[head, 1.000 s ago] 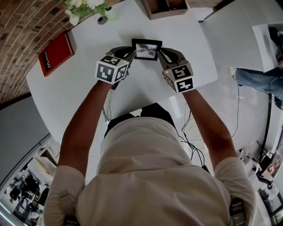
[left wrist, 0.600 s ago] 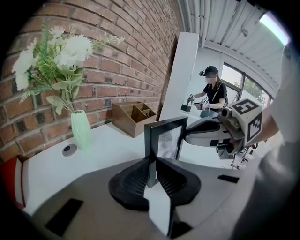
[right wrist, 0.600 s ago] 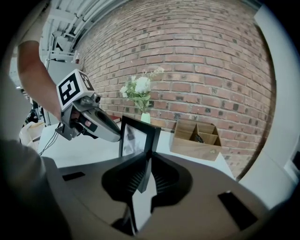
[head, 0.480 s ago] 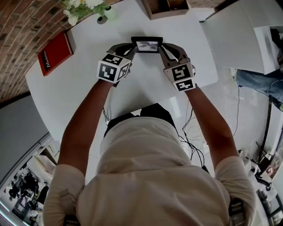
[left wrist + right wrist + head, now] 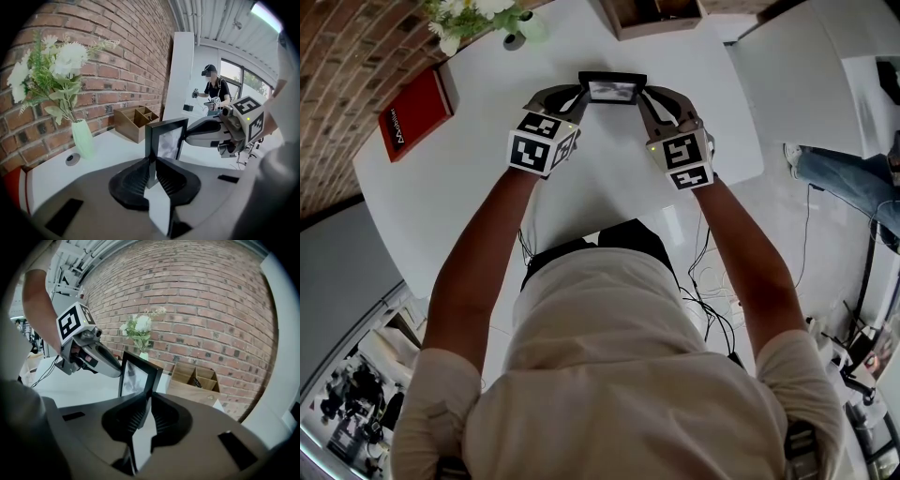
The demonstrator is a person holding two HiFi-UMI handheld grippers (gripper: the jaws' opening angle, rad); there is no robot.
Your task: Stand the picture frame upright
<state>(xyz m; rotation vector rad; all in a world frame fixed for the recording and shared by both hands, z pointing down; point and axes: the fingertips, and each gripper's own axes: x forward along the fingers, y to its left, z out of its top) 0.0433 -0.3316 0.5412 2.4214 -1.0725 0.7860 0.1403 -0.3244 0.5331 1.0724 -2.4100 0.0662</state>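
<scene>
A black picture frame point(image 5: 612, 90) with a grey photo stands nearly upright on the white table point(image 5: 469, 187), its picture side toward the person. My left gripper point(image 5: 580, 94) is shut on its left edge, and its jaws have just been closing on that edge. My right gripper point(image 5: 643, 95) is shut on the right edge. In the left gripper view the frame point(image 5: 167, 143) rises between the ribbed pads of the left gripper point(image 5: 152, 174). The right gripper view shows the frame point(image 5: 137, 377) pinched in the right gripper point(image 5: 149, 412). Its bottom edge is hidden.
A red book point(image 5: 417, 113) lies at the table's left edge. A pale green vase of white flowers point(image 5: 478, 13) and a wooden organiser point(image 5: 652, 15) stand at the back against the brick wall. Another person's legs point(image 5: 853, 184) show on the floor at right.
The frame has tipped from leaning back, photo up, to nearly upright. Both grippers have moved a little further from the person with it, still holding its side edges.
</scene>
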